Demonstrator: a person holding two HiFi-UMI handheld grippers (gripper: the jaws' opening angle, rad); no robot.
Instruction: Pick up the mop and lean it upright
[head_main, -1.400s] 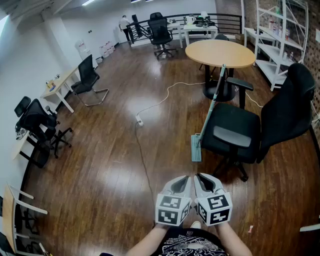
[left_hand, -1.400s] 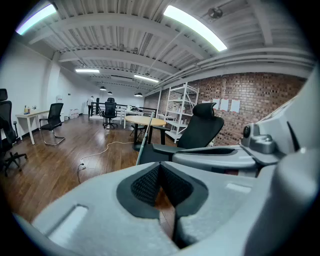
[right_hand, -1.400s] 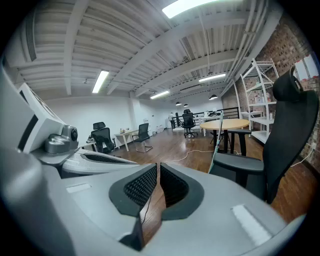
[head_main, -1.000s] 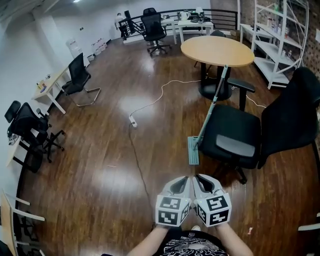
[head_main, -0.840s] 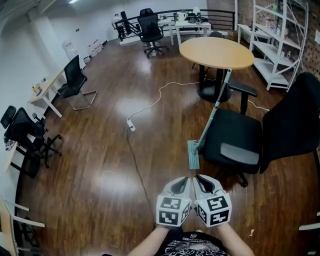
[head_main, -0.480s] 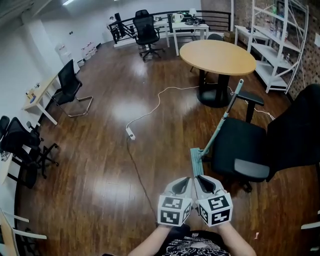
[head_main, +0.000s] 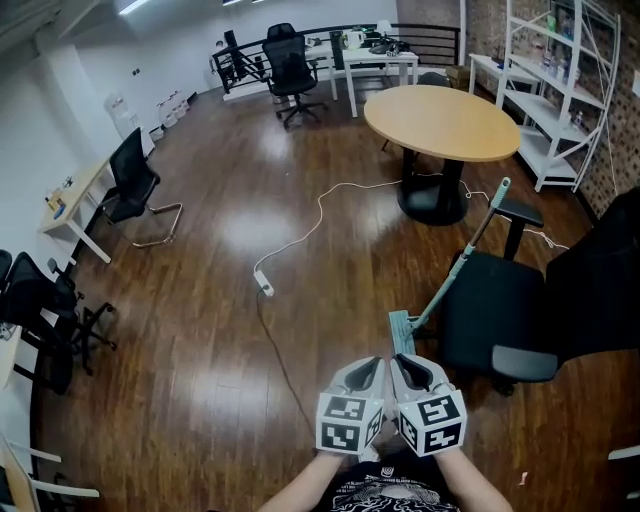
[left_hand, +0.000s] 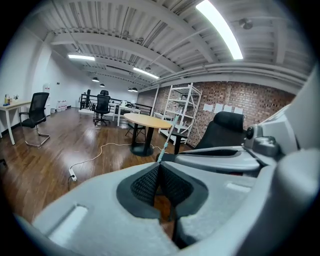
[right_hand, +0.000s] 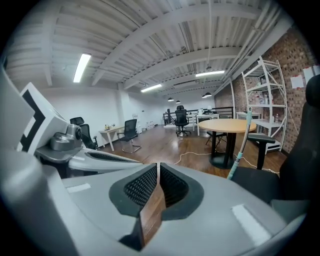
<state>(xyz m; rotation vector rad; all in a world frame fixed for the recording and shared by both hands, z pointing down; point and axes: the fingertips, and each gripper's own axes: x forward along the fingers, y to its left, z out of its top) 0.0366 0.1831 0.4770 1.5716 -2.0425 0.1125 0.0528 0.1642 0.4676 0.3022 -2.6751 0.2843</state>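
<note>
While the left tool (head_main: 375, 362) and the right tool (head_main: 397, 360) are held shut and empty, the mop (head_main: 447, 290) leans against a black office chair (head_main: 500, 310).
Both tools sit side by side low in the head view, each with its jaws pressed together and nothing between them. Just ahead of them the mop's flat head (head_main: 402, 330) rests on the wooden floor (head_main: 200, 330). Its pale green handle (head_main: 470, 250) slants up to the right along the chair's seat, its tip near the armrest (head_main: 520, 212).

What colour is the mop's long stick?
Pale green. The mop stick shows best in the head view.
</note>
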